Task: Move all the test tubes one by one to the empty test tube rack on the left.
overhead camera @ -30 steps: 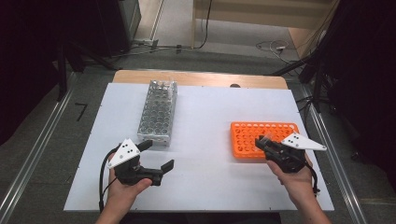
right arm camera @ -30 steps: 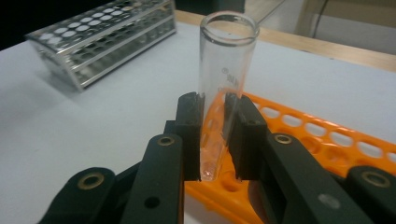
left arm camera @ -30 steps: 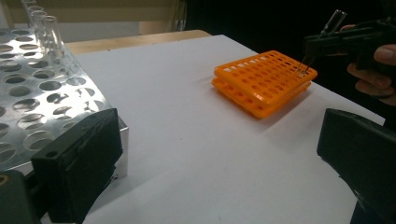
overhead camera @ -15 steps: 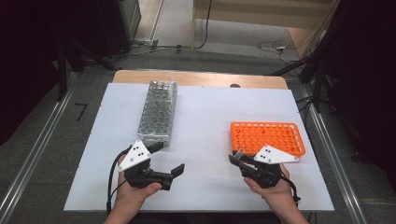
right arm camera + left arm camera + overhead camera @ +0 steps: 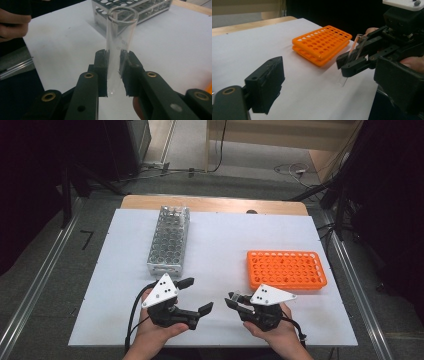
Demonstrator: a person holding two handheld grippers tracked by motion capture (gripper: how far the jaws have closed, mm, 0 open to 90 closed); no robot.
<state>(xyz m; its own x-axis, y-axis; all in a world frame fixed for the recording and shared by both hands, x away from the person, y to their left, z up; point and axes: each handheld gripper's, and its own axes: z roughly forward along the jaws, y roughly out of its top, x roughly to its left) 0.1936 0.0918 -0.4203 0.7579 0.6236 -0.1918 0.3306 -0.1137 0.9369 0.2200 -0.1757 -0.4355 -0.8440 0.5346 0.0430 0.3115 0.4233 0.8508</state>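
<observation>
1. High view: the left gripper is hovering over the near part of the white worktop, its jaws standing apart with nothing between them; they have just been closing a little. The right gripper is facing it from just beside, its jaws clamping a clear glass tube. A metal rack is standing behind the left gripper, and an orange rack is lying just behind the right gripper.
2. Left gripper view: 1 black jaw of the left gripper is rising at the lower left and the other at the right edge, with bare worktop between them. Farther off, the right gripper is holding the tube tilted, its lower end hanging just above the worktop, near the orange rack.
3. Right gripper view: the 2 jaws of the right gripper are pressing on the tube from both sides, its open mouth pointing away towards the metal rack.
</observation>
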